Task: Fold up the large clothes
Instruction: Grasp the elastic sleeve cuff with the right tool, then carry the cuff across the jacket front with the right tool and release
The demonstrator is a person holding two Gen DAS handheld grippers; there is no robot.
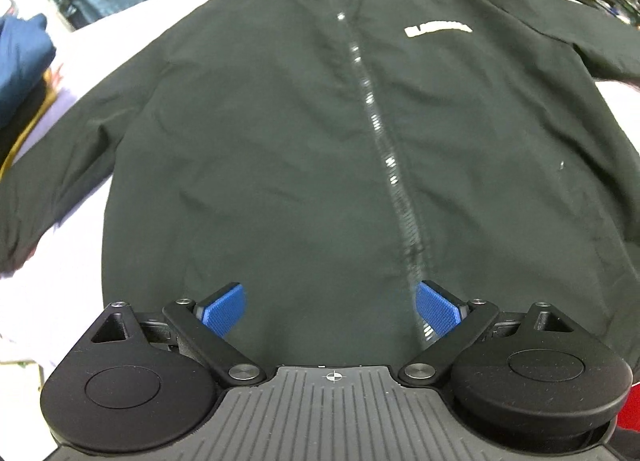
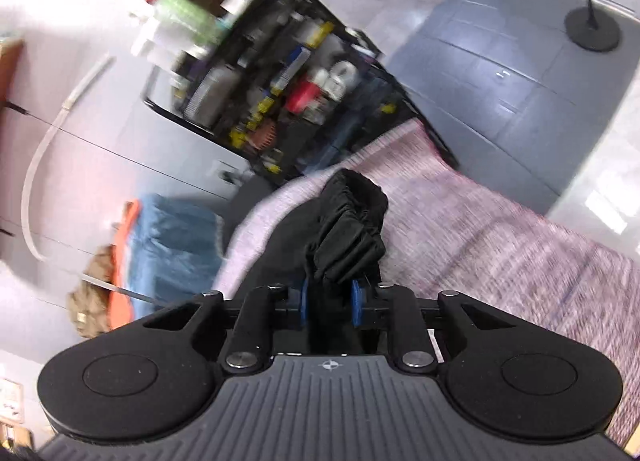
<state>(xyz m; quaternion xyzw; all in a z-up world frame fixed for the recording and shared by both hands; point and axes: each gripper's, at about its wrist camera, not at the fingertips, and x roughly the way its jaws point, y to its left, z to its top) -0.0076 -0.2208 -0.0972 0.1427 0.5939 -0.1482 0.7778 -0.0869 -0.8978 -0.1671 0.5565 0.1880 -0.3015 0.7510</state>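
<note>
While sleeve clamped, shelving beyond.

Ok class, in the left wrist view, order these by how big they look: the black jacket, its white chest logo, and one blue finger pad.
1. Black jacket
2. White chest logo
3. Blue finger pad: unsure against the logo, being much nearer the camera.

You are working a jacket of thin, smooth, matt black cloth; its zip is glinting like metal. Your left gripper is showing ribbed blue pads and matt black plastic with bright metal pins. Your right gripper is pinching a gathered, crinkled cuff. The table cover is looking like coarse woven cloth.
</note>
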